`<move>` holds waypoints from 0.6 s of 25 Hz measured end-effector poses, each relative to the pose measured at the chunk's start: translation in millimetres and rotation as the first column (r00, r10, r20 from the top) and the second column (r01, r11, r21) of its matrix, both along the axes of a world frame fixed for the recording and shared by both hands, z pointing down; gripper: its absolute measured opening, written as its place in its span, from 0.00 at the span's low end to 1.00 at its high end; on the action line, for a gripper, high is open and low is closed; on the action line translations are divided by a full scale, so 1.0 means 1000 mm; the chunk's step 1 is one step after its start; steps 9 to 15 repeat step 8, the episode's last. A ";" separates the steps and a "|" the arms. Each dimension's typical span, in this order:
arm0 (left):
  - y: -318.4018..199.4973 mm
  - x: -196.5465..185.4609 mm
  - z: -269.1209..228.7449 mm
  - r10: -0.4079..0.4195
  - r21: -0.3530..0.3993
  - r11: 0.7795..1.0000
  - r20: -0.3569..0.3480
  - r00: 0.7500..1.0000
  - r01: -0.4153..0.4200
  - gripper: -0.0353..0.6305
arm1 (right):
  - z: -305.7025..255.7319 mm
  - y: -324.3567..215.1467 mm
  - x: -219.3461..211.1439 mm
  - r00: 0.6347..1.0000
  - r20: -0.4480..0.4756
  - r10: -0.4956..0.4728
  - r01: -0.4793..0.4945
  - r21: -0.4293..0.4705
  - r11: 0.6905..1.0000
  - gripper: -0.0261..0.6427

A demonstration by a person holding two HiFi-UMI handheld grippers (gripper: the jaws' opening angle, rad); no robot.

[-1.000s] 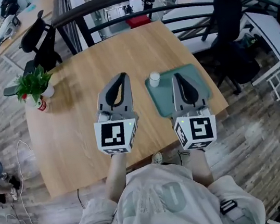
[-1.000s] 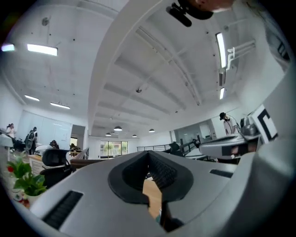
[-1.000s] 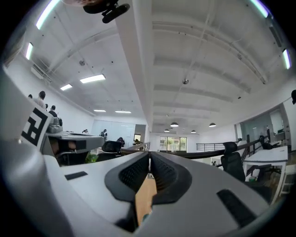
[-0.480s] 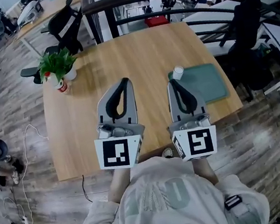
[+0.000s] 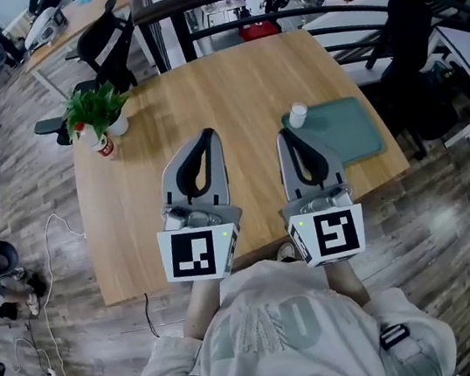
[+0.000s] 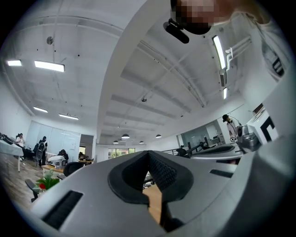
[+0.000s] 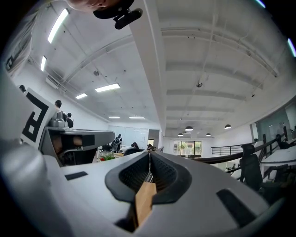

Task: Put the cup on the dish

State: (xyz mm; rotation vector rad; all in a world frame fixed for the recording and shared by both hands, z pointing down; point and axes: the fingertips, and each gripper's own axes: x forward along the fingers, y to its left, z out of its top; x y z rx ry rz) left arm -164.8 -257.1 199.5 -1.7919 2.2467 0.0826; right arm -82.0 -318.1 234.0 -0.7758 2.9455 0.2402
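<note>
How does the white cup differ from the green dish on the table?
The cup is white; the dish is green. The cup is small, round and stands upright; the dish is broad, flat and rectangular with rounded corners. Both sit at the right side of the wooden table, and nothing is holding either one.

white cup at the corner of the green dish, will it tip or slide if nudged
Probably tips easily: the cup looks small, narrow and upright. Likely light, so a side push could skid it across the smooth dish. It looks round, so once toppled it may roll.
</note>
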 end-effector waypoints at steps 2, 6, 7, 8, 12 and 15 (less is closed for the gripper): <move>-0.003 0.002 0.000 0.008 0.002 1.000 -0.004 1.000 -0.008 0.07 | 0.000 -0.002 0.002 1.000 -0.004 0.002 -0.002 0.004 1.000 0.08; -0.010 0.009 0.002 0.015 -0.008 1.000 -0.011 1.000 -0.015 0.07 | -0.001 -0.009 0.006 1.000 -0.007 -0.006 0.006 0.015 1.000 0.08; -0.012 0.011 0.003 0.016 -0.013 1.000 -0.014 1.000 -0.016 0.07 | -0.001 -0.011 0.007 1.000 -0.008 -0.006 0.006 0.016 1.000 0.08; -0.013 0.013 0.003 0.018 -0.017 1.000 -0.016 1.000 -0.018 0.07 | -0.001 -0.013 0.008 1.000 -0.008 -0.006 0.006 0.016 1.000 0.08; -0.013 0.013 0.003 0.018 -0.017 1.000 -0.016 1.000 -0.018 0.07 | -0.001 -0.013 0.008 1.000 -0.008 -0.006 0.006 0.016 1.000 0.08; -0.013 0.013 0.003 0.018 -0.017 1.000 -0.016 1.000 -0.018 0.07 | -0.001 -0.013 0.008 1.000 -0.008 -0.006 0.006 0.016 1.000 0.08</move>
